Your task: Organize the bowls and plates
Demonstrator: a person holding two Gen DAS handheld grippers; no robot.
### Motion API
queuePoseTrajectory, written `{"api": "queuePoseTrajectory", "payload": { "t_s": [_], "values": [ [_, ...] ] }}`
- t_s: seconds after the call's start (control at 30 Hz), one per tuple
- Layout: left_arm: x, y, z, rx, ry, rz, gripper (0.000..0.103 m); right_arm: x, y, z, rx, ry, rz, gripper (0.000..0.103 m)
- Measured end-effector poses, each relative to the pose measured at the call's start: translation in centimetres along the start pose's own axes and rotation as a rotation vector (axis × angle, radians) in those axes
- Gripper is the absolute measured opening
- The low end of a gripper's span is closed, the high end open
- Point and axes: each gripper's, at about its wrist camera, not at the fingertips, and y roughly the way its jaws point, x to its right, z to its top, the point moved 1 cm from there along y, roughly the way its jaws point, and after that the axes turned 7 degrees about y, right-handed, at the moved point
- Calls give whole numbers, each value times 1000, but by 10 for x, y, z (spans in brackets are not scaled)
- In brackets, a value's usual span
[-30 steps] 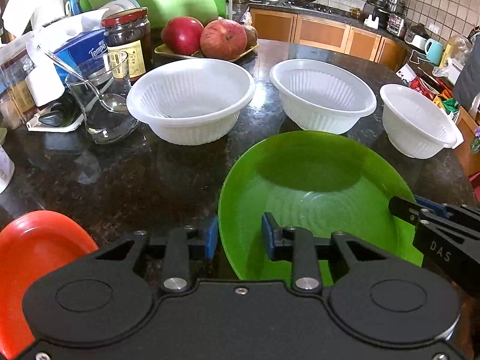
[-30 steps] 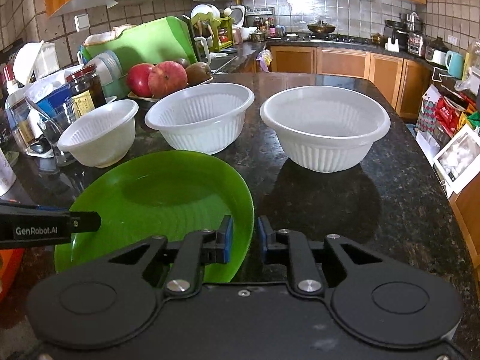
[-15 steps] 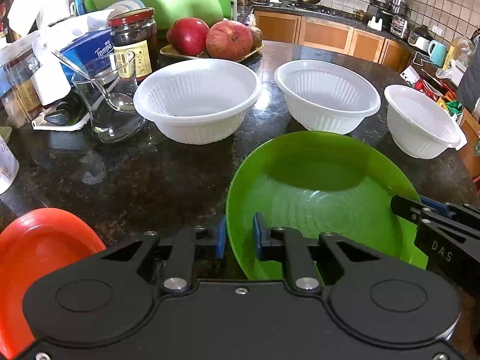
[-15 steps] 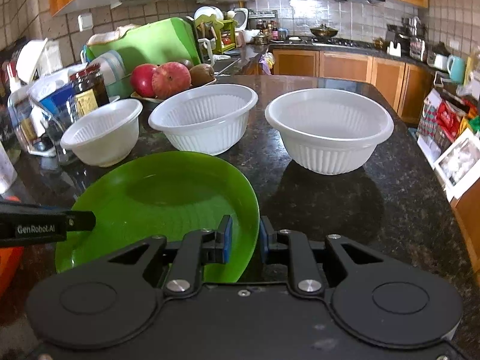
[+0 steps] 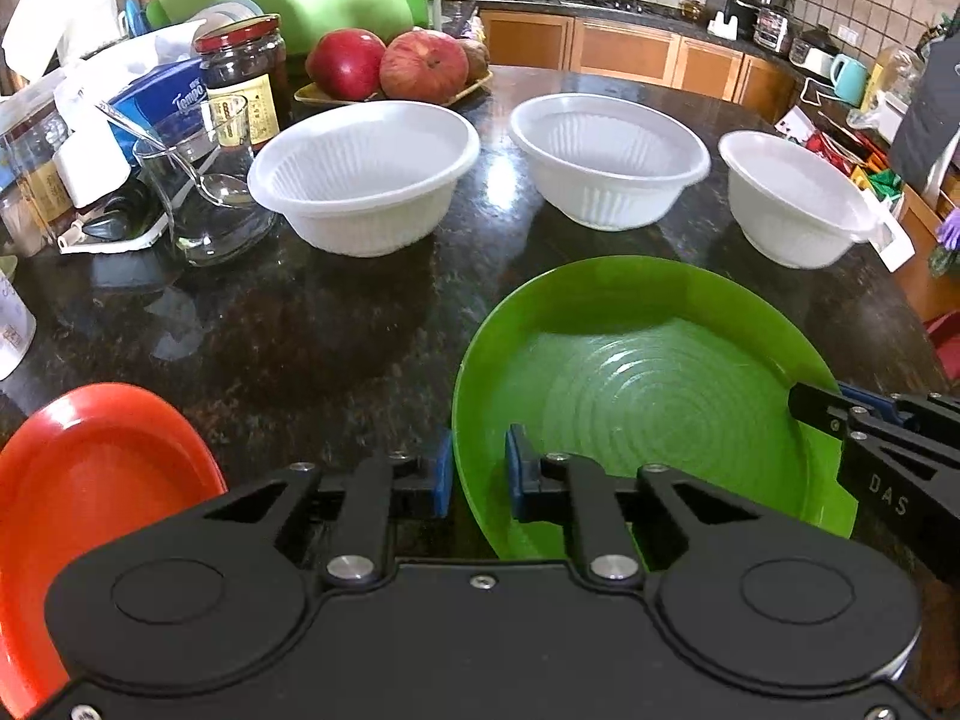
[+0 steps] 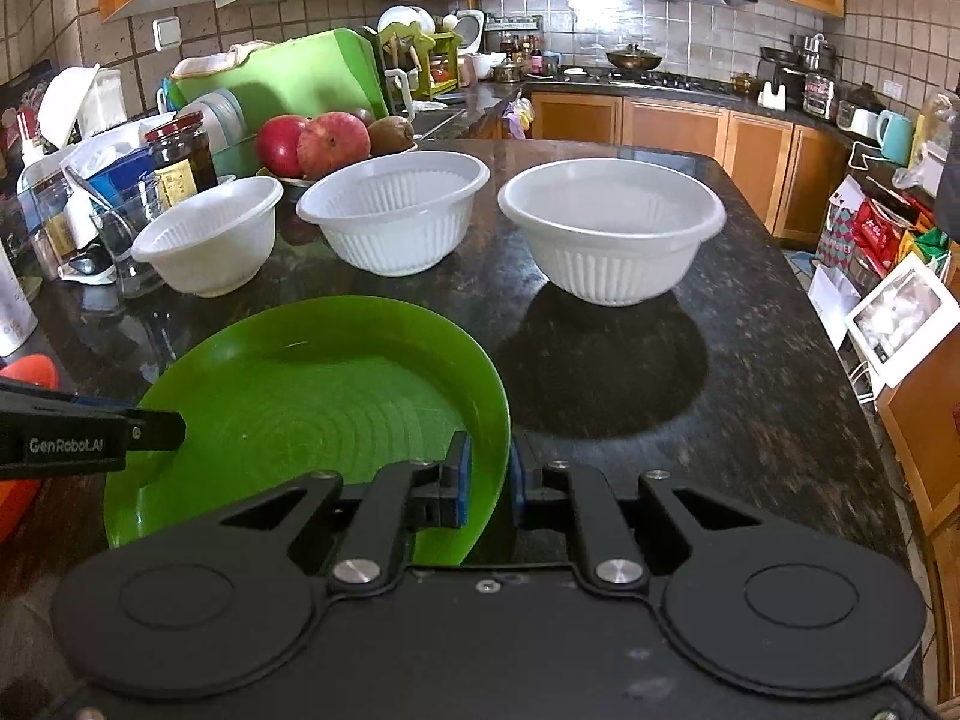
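A green plate (image 5: 648, 396) is held above the dark stone counter (image 5: 312, 336). My left gripper (image 5: 478, 474) is shut on its left rim. My right gripper (image 6: 487, 474) is shut on its right rim (image 6: 492, 420). The right gripper also shows at the right of the left wrist view (image 5: 840, 414). An orange-red plate (image 5: 90, 492) lies at the near left. Three white ribbed bowls stand in a row behind: left (image 5: 366, 174), middle (image 5: 609, 162), right (image 5: 798, 198). In the right wrist view they are the small bowl (image 6: 210, 234), the middle bowl (image 6: 396, 210) and the large bowl (image 6: 612, 228).
At the left stand a glass with a spoon (image 5: 204, 186), a dark jar (image 5: 243, 84), a tissue pack (image 5: 156, 96) and containers. A tray of apples (image 5: 390, 66) sits behind the bowls. The counter edge (image 6: 840, 360) runs along the right, with bags beyond.
Both grippers have closed on the green plate's rims. The plate has lifted slightly and both views have pulled back a little.
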Motion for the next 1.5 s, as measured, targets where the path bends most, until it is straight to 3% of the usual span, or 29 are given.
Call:
{"api": "queuePoseTrajectory", "payload": {
  "t_s": [0.93, 1.5],
  "values": [
    [19, -57, -44, 66, 30, -24, 22, -4, -66, -39, 86, 1, -17, 13],
    [-32, -79, -53, 102, 42, 1, 22, -66, -74, -43, 104, 13, -6, 13]
  ]
}}
